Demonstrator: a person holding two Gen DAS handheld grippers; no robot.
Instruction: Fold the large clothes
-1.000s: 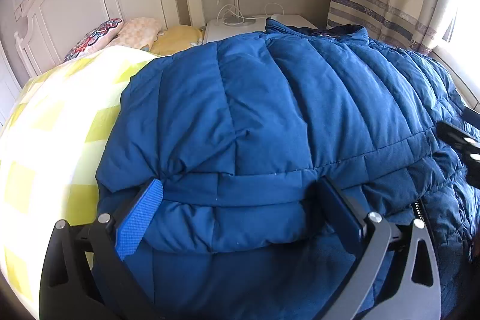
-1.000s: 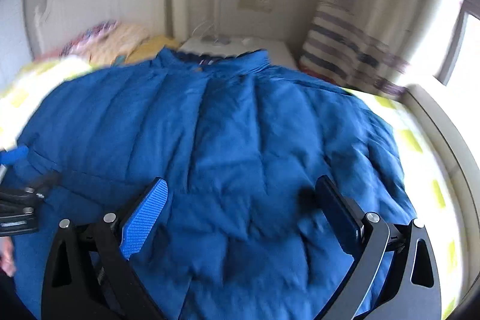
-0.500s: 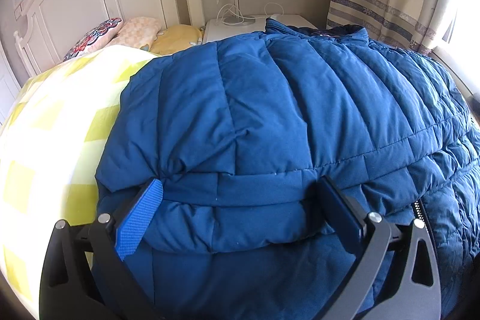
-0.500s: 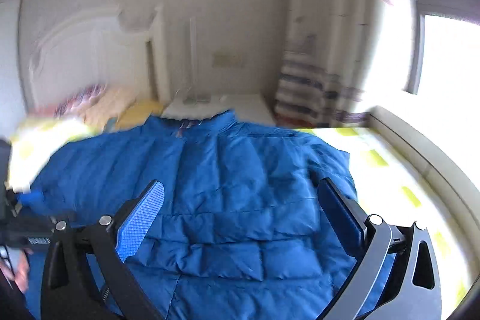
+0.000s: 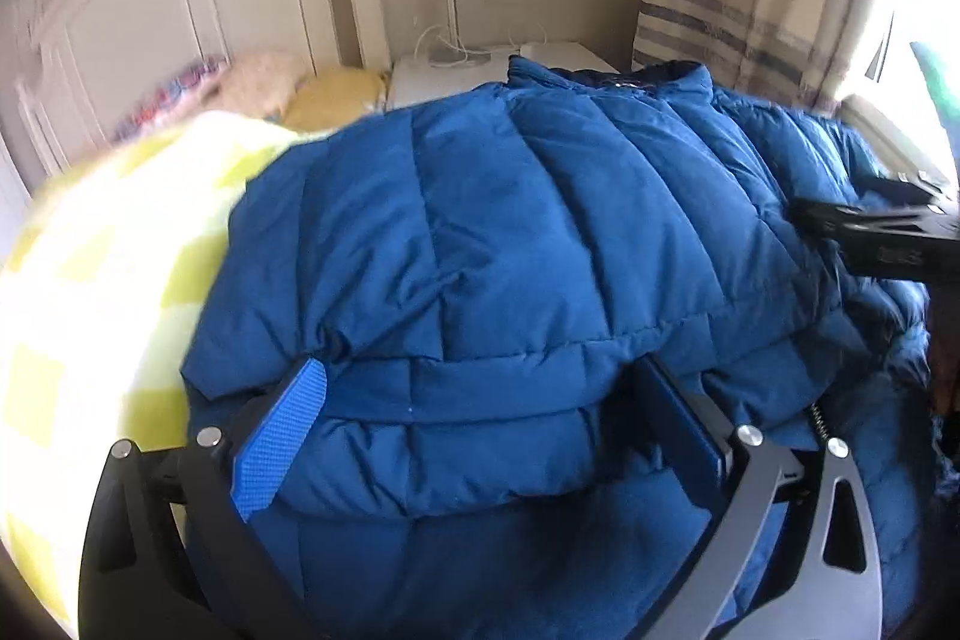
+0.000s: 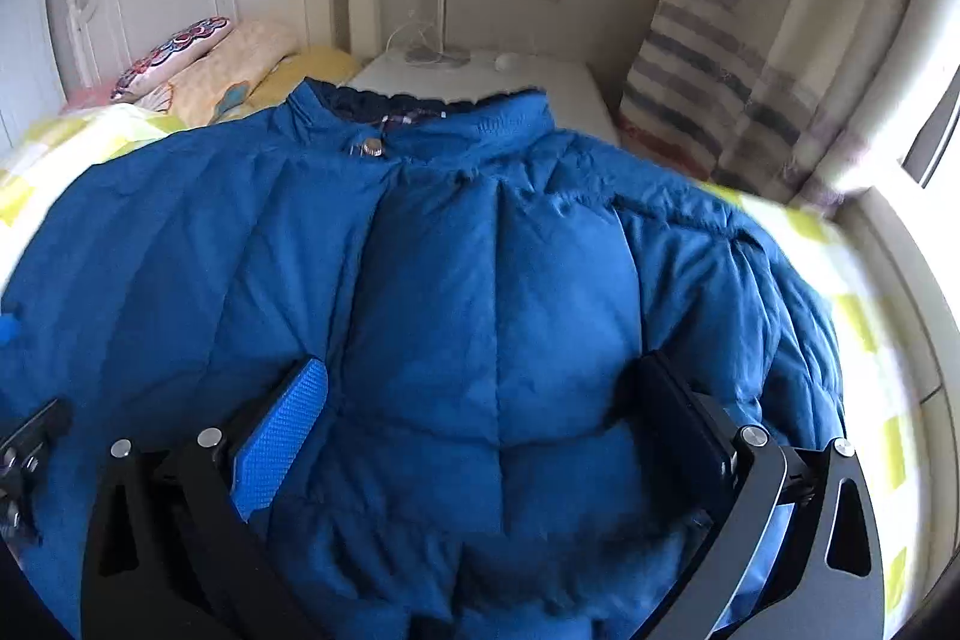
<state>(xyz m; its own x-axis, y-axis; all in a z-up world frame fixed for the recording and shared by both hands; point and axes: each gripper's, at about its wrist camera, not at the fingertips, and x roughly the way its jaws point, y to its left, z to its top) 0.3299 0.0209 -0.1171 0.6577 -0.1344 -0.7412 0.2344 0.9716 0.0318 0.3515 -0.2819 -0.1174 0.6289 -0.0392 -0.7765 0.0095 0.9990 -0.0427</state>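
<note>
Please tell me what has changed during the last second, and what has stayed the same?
The right gripper swung up off the blue jacket, then came back down over its middle, jaws open, gripping nothing. It again shows at the right edge of the left view. The left gripper stayed open around the jacket's folded edge; the jacket still lies on the bed.

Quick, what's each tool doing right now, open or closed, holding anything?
Left tool: open, fingers straddling the puffy blue quilted jacket, gripping nothing.
Right tool: open, also straddling it.
</note>
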